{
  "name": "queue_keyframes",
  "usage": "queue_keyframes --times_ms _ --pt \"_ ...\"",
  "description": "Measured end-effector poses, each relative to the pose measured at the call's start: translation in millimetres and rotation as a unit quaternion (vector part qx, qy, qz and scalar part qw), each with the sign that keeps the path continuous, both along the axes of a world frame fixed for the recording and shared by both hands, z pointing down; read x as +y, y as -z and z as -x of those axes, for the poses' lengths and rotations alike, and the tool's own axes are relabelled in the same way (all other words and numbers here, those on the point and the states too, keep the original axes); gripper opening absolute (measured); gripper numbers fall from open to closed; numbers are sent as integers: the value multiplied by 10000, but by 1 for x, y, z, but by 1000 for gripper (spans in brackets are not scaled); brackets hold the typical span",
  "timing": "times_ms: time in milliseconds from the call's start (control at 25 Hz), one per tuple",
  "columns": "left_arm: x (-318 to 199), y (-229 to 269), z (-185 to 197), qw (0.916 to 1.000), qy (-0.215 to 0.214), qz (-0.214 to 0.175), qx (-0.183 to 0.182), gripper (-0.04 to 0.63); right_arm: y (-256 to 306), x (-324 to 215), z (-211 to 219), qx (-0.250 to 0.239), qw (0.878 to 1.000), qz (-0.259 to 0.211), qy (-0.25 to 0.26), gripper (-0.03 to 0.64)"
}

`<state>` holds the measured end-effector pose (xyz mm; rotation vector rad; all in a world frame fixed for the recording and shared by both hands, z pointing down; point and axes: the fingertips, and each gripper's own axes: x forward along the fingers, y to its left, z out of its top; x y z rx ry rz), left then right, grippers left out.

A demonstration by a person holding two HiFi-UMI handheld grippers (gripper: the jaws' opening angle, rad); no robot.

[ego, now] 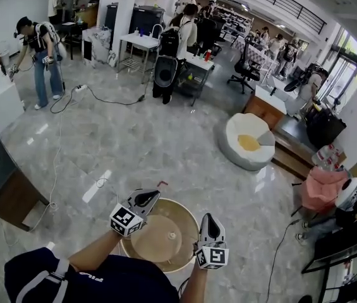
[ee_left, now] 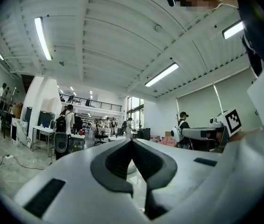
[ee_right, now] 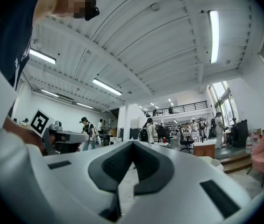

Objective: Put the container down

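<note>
1. Bright and even all round, lit from above by long ceiling tubes [ee_left: 43,37].
2. Extra daylight coming in through tall windows [ego: 347,60] at the head view's right edge, a touch blown out.
3. Pale glare streaks on the polished floor [ego: 96,188]; shadows soft and short.
4. Strong fisheye bending everywhere, with straight lines curving towards the edges.
5. Black vignette ringing both gripper views.
6. Soft blur low in both gripper views, right by the lens; crisp in the distance.

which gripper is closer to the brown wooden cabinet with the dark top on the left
Left. The left gripper is right of the brown wooden cabinet; the right gripper sits farther right, across the round beige container.
</note>
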<state>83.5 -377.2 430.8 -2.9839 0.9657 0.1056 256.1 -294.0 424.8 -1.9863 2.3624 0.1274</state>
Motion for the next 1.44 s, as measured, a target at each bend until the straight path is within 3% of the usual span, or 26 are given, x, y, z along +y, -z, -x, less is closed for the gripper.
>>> queue_keyframes --times_ms 1440 --pt "-6 -9 1 9999 -24 101 -31 25 -23 -10 18 364 9978 475 277 26"
